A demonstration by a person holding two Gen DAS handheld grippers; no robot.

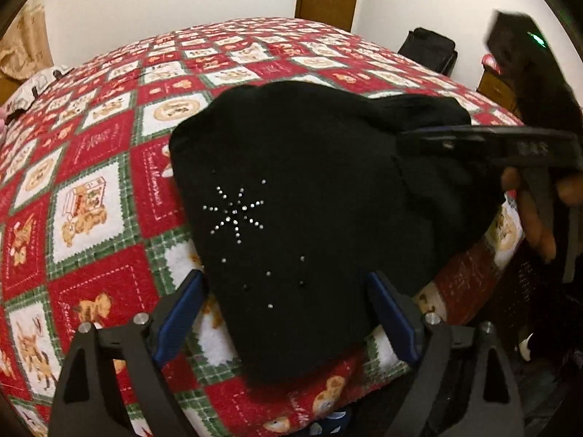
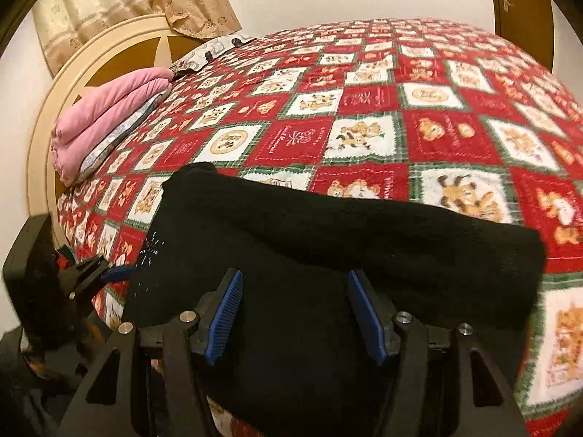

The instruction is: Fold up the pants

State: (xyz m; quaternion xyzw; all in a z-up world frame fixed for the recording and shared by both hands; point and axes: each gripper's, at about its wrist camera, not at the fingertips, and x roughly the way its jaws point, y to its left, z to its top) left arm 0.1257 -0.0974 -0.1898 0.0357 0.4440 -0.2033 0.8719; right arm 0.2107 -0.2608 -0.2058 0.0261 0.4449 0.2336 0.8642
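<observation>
Black pants [image 1: 309,196] are sitting folded in a compact bundle near the edge of the bed, on the red-and-white patchwork quilt [image 1: 94,167] — the little rhinestone starburst [image 1: 235,211] faces up on my left side. My left gripper [image 1: 286,309] is spread wide, blue pads either side of the near end of the bundle, not pinching anything. My right gripper [image 2: 295,313] is spread too, hovering over the other end of the fabric — in the left view it comes in from the side, low over the pants. Off by the headboard [image 2: 109,47] there's a folded pink blanket [image 2: 109,109], well apart from the pants.
</observation>
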